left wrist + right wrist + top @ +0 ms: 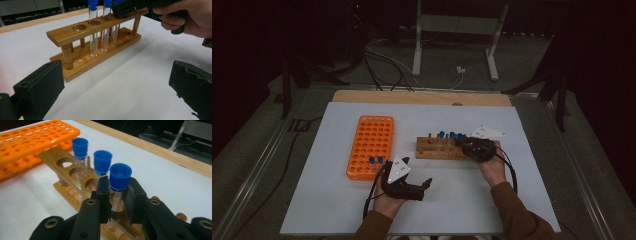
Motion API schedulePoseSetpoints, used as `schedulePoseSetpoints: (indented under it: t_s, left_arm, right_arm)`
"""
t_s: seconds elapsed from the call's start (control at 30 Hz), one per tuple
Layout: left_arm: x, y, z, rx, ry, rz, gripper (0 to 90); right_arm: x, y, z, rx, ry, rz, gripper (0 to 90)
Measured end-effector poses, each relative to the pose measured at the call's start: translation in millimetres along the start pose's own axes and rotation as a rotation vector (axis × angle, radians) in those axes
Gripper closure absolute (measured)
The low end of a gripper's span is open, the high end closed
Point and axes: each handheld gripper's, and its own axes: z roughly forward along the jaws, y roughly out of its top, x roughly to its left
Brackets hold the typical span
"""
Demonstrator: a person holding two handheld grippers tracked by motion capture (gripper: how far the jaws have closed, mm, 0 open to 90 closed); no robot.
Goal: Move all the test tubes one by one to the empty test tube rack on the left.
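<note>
Standing upright — clear test tube (pixel 117 197), blue-capped.

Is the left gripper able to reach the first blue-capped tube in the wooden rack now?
Probably yes. The left gripper is open, with bare table between it and the wooden rack; the right gripper holds another tube.

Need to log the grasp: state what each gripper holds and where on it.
The right gripper is shut on the clear glass test tube with a blue cap, gripping the glass just below the cap, in the wooden rack. The left gripper is open and holds nothing.
</note>
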Motion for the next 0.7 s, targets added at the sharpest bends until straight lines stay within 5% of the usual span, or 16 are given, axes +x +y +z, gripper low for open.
schedulePoseSetpoints:
  t_s: [0.23, 0.7]
  left_arm:
    - [0.9, -0.9, 0.1, 0.004, 0.000, -0.004, 0.9]
    - [-0.5, -2.3, 2.2, 0.016, -0.010, -0.005, 0.9]
  right_arm:
    - [0.1, 1.6, -2.0, 0.005, -0.008, 0.018, 76.8]
    - [-4.6, 20.8, -28.2, -0.076, -0.004, 0.049, 76.9]
